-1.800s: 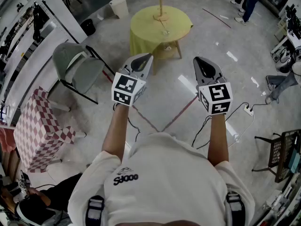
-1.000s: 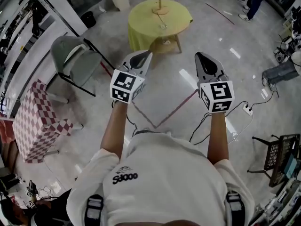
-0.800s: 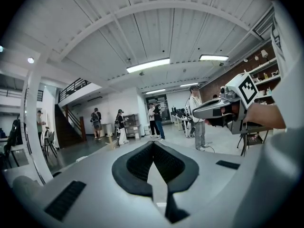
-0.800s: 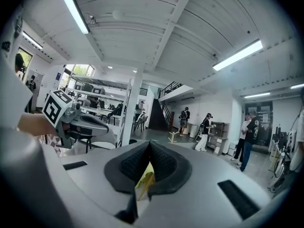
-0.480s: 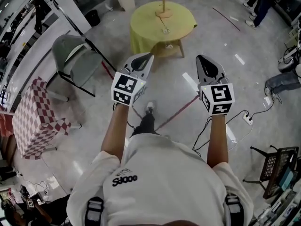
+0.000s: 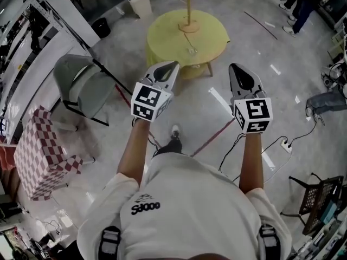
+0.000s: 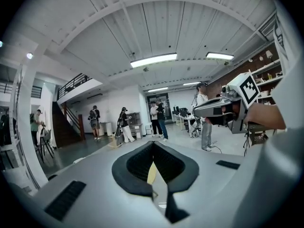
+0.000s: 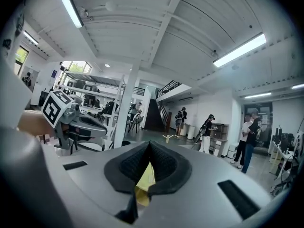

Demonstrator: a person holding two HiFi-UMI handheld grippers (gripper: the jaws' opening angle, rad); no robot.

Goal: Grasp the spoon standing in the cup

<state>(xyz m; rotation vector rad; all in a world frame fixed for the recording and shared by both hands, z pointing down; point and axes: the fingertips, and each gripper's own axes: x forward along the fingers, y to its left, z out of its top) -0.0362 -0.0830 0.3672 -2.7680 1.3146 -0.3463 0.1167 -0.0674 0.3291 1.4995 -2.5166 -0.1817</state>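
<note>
Spoon: too small to make out in any view. 1 small pale item [image 6: 191, 50], whether the cup cannot be told, stands on the round yellow table [image 6: 162, 37], near a wooden stand [image 6: 188, 15] and well ahead of both grippers.

Left gripper [image 6: 172, 65]: jaws pressed together, nothing between them, held above the floor.

Right gripper [image 6: 233, 68]: jaws likewise closed on nothing, level with the left one and apart from it.

Also present: 1 grey folding chair [image 6: 81, 85], 1 red-and-white checked box [image 6: 40, 150], 1 white bin [image 6: 141, 3] beyond the table.
</note>
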